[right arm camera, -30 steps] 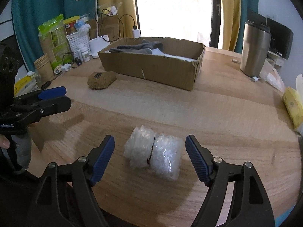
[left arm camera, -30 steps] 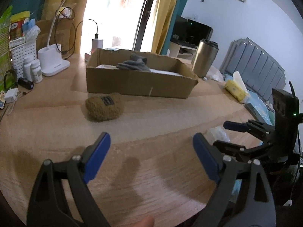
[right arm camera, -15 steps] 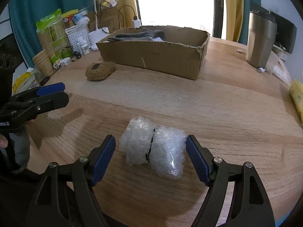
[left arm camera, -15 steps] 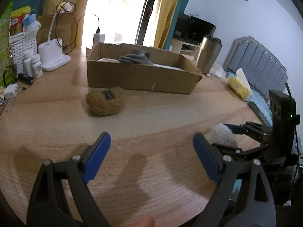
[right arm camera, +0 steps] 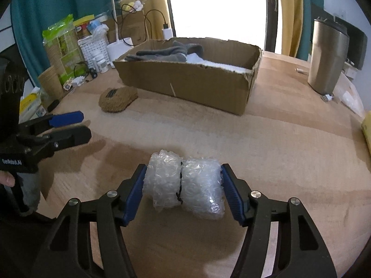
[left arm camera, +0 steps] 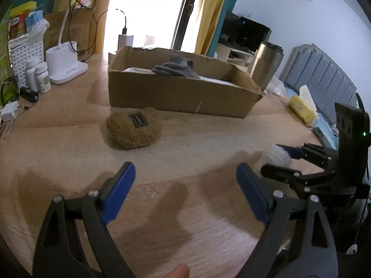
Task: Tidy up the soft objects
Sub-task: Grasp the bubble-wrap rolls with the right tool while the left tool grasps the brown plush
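- Since half a second ago, right gripper (right arm camera: 183, 191) fingers closed in on the bubble wrap roll (right arm camera: 185, 183); pads now touch both ends, roll on the table (right arm camera: 289, 143).
- Squeeze gently, lift toward the cardboard box (right arm camera: 192, 81).
- Left gripper (left arm camera: 185, 194) is wide open, holding nothing.

Wooden table (right arm camera: 289, 143). Far left edge: white desk lamp (left arm camera: 63, 67), white slotted basket (left arm camera: 23, 58), two pill bottles (left arm camera: 40, 77), green packets (right arm camera: 61, 44). Right of centre: steel tumbler (right arm camera: 327, 58), standing upright. Yellow tissue pack (left arm camera: 302, 110) near the right edge.
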`<state>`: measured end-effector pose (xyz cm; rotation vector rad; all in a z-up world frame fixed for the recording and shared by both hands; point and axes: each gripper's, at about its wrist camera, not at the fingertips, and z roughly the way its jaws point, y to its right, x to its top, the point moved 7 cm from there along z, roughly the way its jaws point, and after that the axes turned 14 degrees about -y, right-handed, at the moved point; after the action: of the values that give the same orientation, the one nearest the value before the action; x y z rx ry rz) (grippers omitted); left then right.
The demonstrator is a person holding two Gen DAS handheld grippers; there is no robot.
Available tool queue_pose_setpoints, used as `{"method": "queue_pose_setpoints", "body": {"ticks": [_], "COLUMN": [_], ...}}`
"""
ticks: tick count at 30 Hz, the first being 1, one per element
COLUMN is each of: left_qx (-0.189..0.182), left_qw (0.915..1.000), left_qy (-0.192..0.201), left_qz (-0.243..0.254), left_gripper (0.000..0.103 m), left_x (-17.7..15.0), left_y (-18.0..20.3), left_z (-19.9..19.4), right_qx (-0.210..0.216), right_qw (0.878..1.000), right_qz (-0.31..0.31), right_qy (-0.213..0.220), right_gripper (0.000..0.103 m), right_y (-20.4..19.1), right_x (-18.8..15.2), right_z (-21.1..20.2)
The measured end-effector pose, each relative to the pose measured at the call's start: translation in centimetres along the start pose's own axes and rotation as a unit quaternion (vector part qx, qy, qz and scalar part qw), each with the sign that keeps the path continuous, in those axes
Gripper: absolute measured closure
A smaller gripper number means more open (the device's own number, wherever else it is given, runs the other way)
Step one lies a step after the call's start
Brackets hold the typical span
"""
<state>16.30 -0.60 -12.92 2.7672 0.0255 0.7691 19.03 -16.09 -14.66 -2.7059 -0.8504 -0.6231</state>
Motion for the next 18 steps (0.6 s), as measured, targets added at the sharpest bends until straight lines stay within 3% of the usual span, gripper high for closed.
{"method": "queue_pose_setpoints", "body": {"ticks": [9, 18], "left_qx": [0.011, 0.059], "left_qw": [0.9999, 0.9977], "left_qy": [-0.006, -0.013], "left_qz": [-0.007, -0.031], "left_gripper": [0.013, 0.013], "left_x": [1.7, 3.5], "left_y": [-1.1, -3.4], "left_z": [1.0, 2.5], "right_qx": [0.013, 0.020], "right_qw": [1.000, 1.000], "right_qz": [-0.013, -0.021], "right_qy": [0.005, 0.010], "right_gripper": [0.036, 0.036], "right_y": [-0.1, 0.1], "right_x": [2.8, 4.5], "right_z": [0.9, 1.0]}}
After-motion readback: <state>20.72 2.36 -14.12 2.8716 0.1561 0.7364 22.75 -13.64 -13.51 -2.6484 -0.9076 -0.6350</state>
